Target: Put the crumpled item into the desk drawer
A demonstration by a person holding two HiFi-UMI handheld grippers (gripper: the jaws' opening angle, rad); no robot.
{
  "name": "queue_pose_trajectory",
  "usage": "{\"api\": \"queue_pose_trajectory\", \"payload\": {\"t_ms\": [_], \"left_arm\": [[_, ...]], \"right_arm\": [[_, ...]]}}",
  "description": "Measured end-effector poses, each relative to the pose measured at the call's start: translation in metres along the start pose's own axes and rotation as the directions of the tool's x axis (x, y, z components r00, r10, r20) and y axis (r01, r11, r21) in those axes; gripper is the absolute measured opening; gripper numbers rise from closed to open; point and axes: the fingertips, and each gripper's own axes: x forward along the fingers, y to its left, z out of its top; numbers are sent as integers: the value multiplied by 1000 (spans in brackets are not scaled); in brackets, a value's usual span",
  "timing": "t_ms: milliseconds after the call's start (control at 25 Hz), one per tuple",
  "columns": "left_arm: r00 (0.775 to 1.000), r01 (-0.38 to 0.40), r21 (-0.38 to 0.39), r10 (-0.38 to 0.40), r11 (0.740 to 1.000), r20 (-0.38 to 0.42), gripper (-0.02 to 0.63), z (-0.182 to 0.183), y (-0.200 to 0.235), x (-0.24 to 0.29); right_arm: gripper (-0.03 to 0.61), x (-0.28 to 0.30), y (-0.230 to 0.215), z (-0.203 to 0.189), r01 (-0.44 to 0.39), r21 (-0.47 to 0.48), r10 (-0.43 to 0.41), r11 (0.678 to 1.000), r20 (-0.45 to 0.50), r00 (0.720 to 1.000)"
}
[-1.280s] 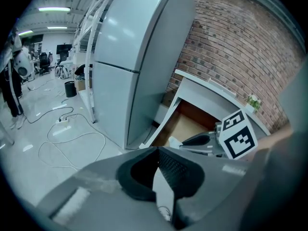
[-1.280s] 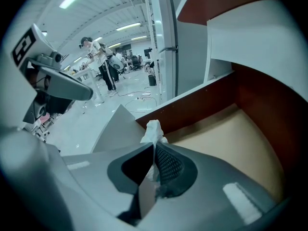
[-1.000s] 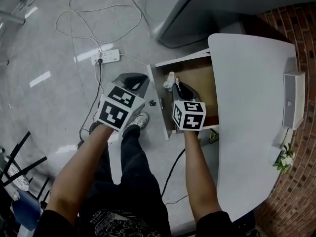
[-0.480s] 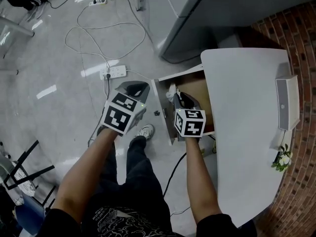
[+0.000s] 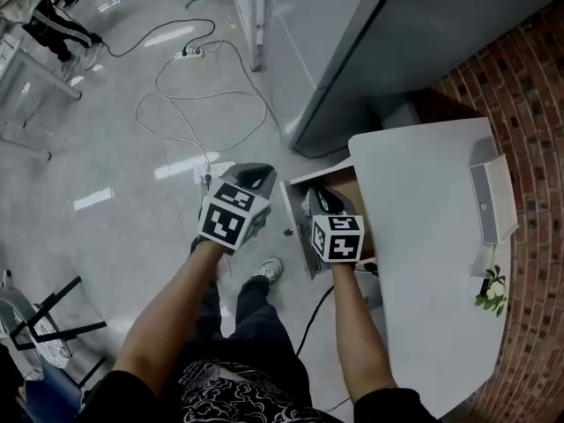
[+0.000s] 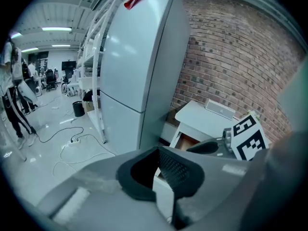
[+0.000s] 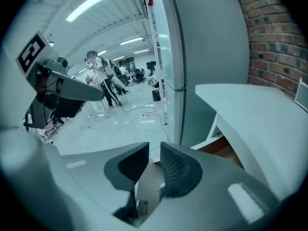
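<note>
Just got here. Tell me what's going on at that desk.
A person stands at a white desk with a gripper in each hand. The right gripper hangs over the front panel of the open drawer, its jaws slightly apart with nothing crumpled between them. The left gripper is shut and empty, held over the floor beside the drawer. No crumpled item shows in any view, so I cannot tell whether it is in the drawer.

A glossy grey floor [image 5: 97, 148] catches streaks of light, and a white power strip [image 5: 189, 53] lies on it. A tall grey cabinet [image 5: 379, 42] stands beside a reddish brick wall [image 5: 529, 95]. Long ceiling strip lights [image 7: 90, 5] run over the open hall beyond.
</note>
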Motion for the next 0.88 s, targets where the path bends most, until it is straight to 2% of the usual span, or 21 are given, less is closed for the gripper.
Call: {"api": "queue_pose_trajectory", "payload": {"t_ms": [320, 680, 880], "left_arm": [[996, -50, 2, 50, 999, 74, 0, 41, 20, -51], [983, -88, 3, 87, 996, 163, 0, 69, 47, -104], [971, -84, 15, 79, 996, 224, 0, 88, 59, -139]], "right_arm": [[72, -28, 34, 68, -25, 31, 22, 999, 87, 996], [72, -51, 75, 128, -28, -12, 30, 1000, 170, 985], [66, -69, 99, 159, -1, -27, 7, 1000, 227, 974]]}}
